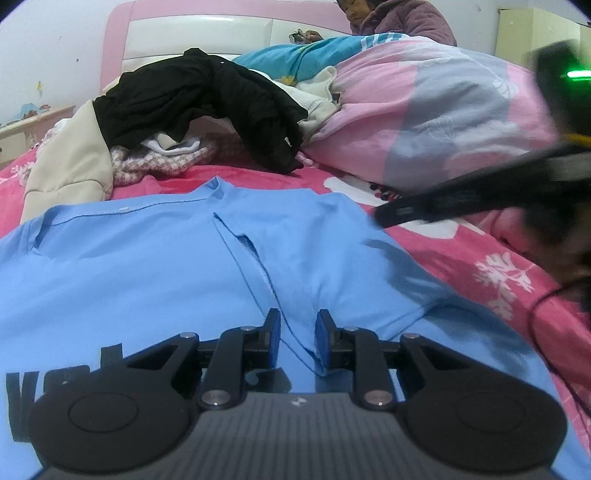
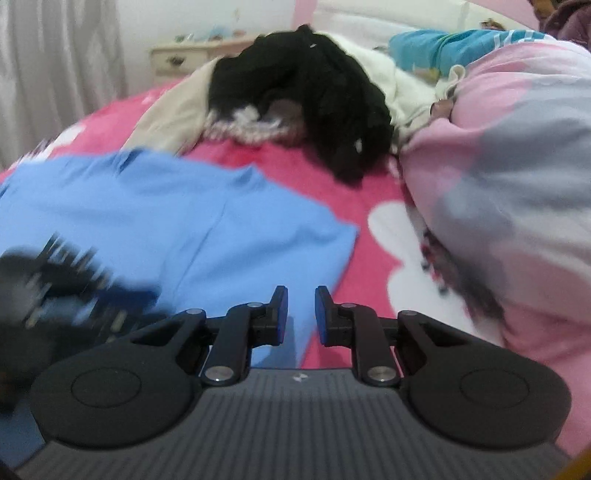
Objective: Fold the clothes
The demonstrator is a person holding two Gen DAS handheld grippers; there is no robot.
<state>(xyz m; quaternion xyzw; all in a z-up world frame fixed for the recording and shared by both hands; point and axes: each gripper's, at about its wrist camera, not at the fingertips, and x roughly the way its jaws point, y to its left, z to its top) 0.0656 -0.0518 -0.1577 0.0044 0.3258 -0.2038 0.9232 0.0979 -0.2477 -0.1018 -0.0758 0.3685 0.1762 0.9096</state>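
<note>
A light blue shirt [image 1: 147, 266] [image 2: 147, 206] lies spread on the red-pink bed sheet [image 1: 480, 258], with black lettering near its close left part. My left gripper [image 1: 297, 332] rests low over the shirt's middle. Its jaws stand a little apart, and a folded edge of the shirt runs between the fingers without the pads pressing on it. My right gripper [image 2: 301, 314] is open and empty above the shirt's right edge, where blue cloth meets the sheet. In the left wrist view the right gripper [image 1: 388, 216] shows as a blurred dark bar at the right. The left gripper [image 2: 110, 295] is a blur in the right wrist view.
A heap of clothes lies beyond the shirt, a black garment [image 1: 199, 99] on top and a beige one [image 1: 70, 162] beside it. A pink and grey quilt [image 1: 424, 110] bulks up on the right. A person [image 1: 402, 18] sits by the pink headboard. A nightstand [image 2: 192, 55] stands far left.
</note>
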